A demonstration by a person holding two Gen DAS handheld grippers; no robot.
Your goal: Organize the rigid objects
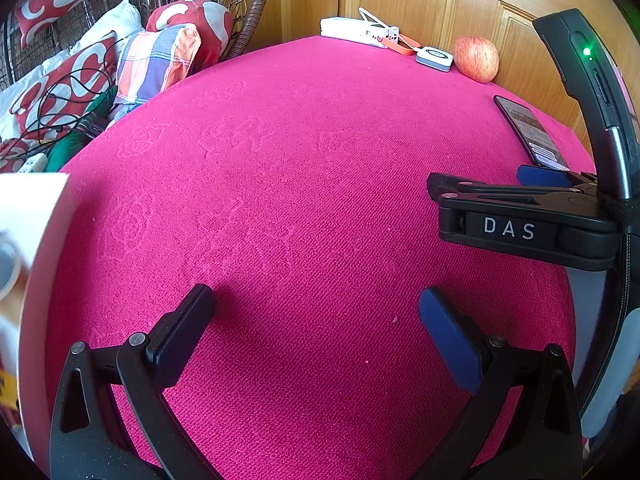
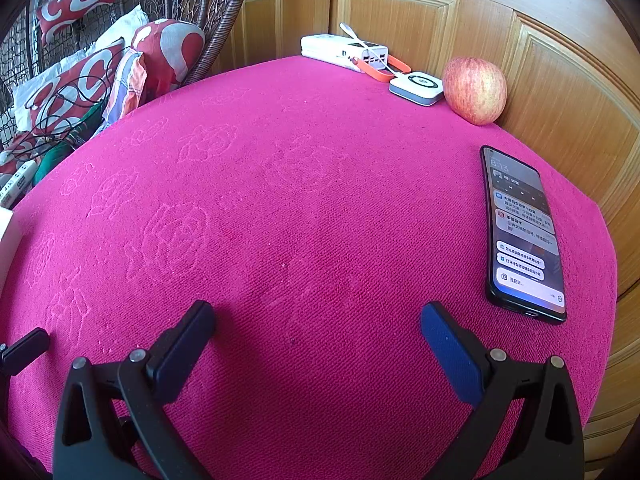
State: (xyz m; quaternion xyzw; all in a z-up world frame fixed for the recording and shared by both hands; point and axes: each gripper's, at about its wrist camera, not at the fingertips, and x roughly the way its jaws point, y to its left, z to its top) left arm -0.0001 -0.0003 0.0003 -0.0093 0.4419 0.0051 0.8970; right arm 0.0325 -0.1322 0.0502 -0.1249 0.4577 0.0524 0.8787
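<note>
Both pairs of fingers stand spread wide with nothing between them: the left gripper (image 1: 316, 312) at the bottom of the left wrist view, the right gripper (image 2: 318, 326) at the bottom of its own. Each has a matte black finger and one faced with a blue textured pad.

Largest is the magenta cloth (image 2: 304, 208), a woven, finely ribbed cover with faint embossed rose outlines, filling most of both frames. Behind it, across the top and right, run glossy wooden panelled doors (image 2: 400, 12). Upper left hold red-and-white printed cushions (image 2: 72, 92) and a wicker chair frame (image 2: 216, 28).

The phone (image 2: 520, 232), a flat glossy black slab with a lit screen, lies at the right of the frame, above and right of the blue finger, apart from it. The round, streaky red apple (image 2: 475, 90) sits upper right against the door. Beside it lies a small rounded white-and-grey puck (image 2: 418, 86), then a white rectangular power bank (image 2: 344, 51) with an orange strap, top centre, well apart from the fingers.
</note>
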